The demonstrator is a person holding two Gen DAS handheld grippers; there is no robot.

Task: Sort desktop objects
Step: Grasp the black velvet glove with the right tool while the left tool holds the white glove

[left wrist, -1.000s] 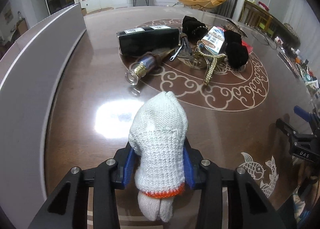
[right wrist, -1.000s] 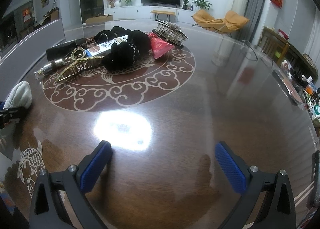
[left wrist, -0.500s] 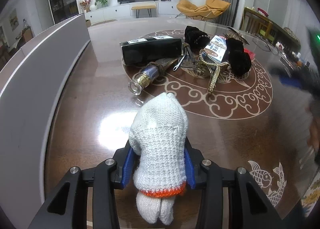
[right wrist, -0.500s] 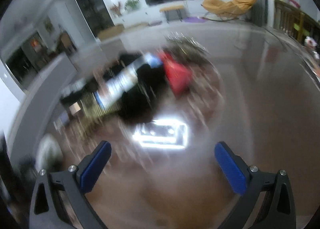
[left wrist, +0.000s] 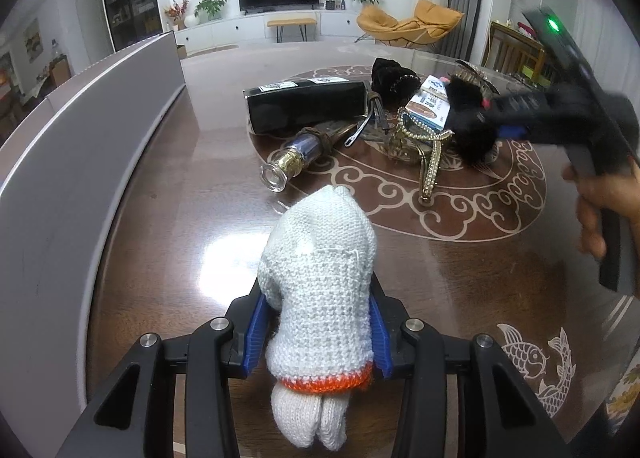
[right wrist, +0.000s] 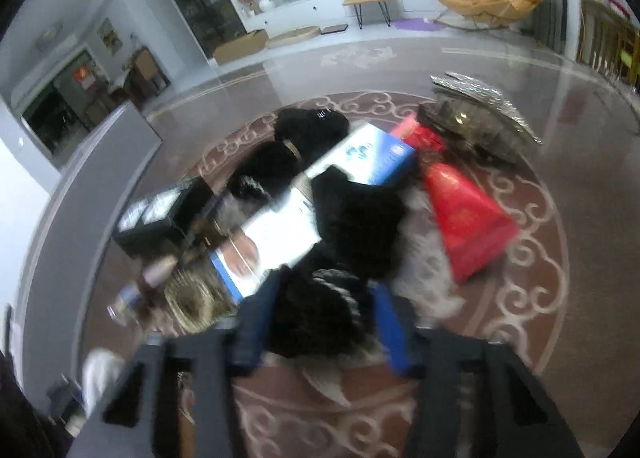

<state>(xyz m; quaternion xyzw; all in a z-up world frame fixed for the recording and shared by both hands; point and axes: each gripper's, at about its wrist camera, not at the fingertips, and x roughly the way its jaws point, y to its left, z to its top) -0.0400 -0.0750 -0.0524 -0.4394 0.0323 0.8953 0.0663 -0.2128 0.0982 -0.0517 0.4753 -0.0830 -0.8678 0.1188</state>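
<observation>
My left gripper (left wrist: 318,328) is shut on a white knitted glove (left wrist: 320,290) with an orange cuff, held above the brown table (left wrist: 160,218). My right gripper (right wrist: 320,322) has its blue pads closed around a black furry item (right wrist: 316,310) in the pile at the table's middle; the view is blurred. In the left wrist view the right gripper (left wrist: 496,126) reaches into the pile from the right, at the black furry item (left wrist: 468,126). The pile holds a black box (left wrist: 308,106), a glass bottle (left wrist: 296,156), a gold clip (left wrist: 424,150) and a blue-white box (right wrist: 320,210).
A red packet (right wrist: 460,214) and a large silvery hair claw (right wrist: 476,118) lie at the pile's right side. A grey panel (left wrist: 80,162) runs along the table's left edge. The person's hand (left wrist: 600,202) holds the right gripper at the right.
My right gripper has swung from the open table into the pile and closed from wide open onto the black furry item. My left gripper still holds the glove, nearly unmoved.
</observation>
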